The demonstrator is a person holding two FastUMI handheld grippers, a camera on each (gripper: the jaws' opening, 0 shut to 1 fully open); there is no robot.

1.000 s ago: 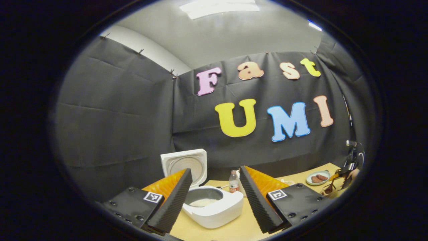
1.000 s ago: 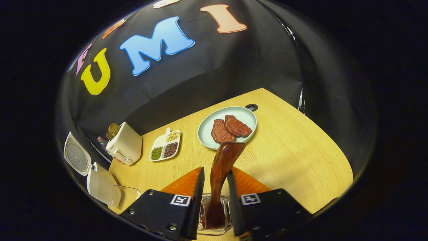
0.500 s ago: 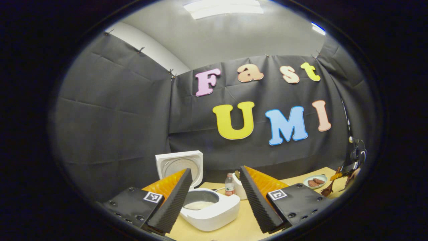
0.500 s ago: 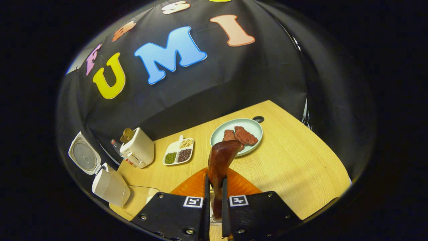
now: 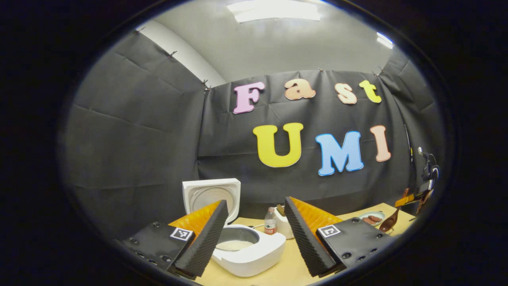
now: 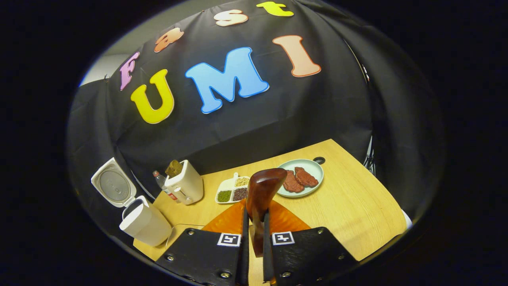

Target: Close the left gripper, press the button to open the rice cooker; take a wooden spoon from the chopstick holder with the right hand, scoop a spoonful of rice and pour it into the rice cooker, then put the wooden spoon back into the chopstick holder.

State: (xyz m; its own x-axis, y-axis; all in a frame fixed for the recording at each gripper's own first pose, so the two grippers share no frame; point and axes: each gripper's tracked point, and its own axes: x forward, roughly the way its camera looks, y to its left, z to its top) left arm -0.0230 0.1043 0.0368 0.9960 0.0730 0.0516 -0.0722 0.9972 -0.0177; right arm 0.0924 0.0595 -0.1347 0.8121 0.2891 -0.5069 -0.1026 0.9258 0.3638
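- Gripping the wooden spoon (image 6: 260,194) by its handle, my right gripper (image 6: 254,242) has both fingers pressed against it; the handle's broad end rises past the fingertips, and the bowl end is hidden below.
- My left gripper (image 5: 256,234) holds nothing, its fingers spread wide apart above the near part of the desk (image 5: 285,270).
- Between those left fingers I see the rice cooker (image 5: 250,250), lid (image 5: 210,194) standing upright, pale contents visible in the inner pot. The button step looks done.
- In the right gripper view the cooker (image 6: 145,224) sits at the desk's left edge, lid (image 6: 113,186) swung back. Just beside it stand a small bottle (image 6: 160,182) and a toaster (image 6: 186,186).
- Farther right, toward the back edge, lie a divided dish of beans (image 6: 232,190) and a plate (image 6: 313,169) with two pieces of meat.
- In the left gripper view the spoon (image 5: 389,222) hangs far to the right, near that plate (image 5: 363,216).
- I cannot make out the chopstick holder or the rice supply here.
- Judgement: the spoon is taken; scooping comes next. That calls for finding the rice, dipping the bowl level, then carrying it left to the open pot without tipping.
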